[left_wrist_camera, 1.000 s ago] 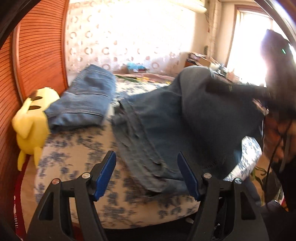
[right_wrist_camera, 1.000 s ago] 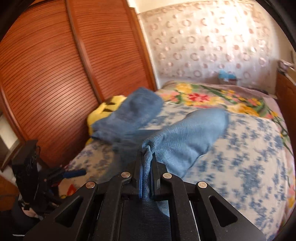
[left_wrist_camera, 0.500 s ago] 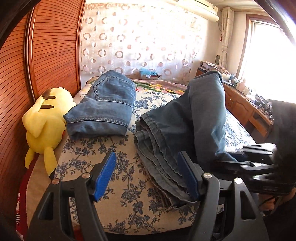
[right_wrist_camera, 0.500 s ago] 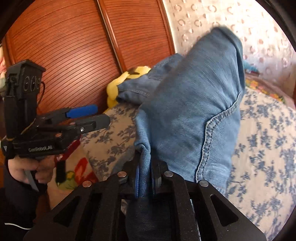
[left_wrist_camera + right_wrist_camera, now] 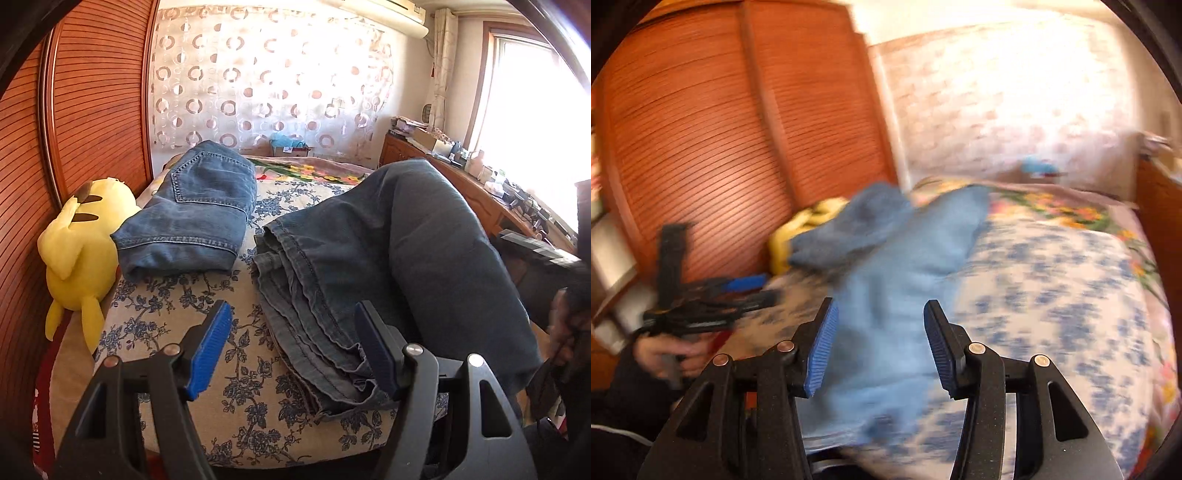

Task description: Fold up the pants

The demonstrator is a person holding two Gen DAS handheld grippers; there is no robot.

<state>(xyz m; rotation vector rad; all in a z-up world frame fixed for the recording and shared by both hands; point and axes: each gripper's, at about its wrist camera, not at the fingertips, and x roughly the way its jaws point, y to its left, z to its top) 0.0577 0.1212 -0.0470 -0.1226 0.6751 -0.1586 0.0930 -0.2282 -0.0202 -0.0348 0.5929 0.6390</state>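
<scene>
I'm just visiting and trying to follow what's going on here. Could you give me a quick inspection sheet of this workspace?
Surface: bed with blue-flowered white cover.
Job's things: dark blue denim pants lying doubled over at the bed's near end; folded lighter blue jeans beside them, toward the wardrobe.
Clutter: yellow plush toy at the bed's edge, against the wardrobe.
Grippers: left gripper open, holding nothing; right gripper open above the pants, view blurred.
Cables: nothing seen clearly.
Surroundings: slatted reddish wooden wardrobe, circle-patterned curtain, cluttered wooden sideboard under a bright window.
</scene>
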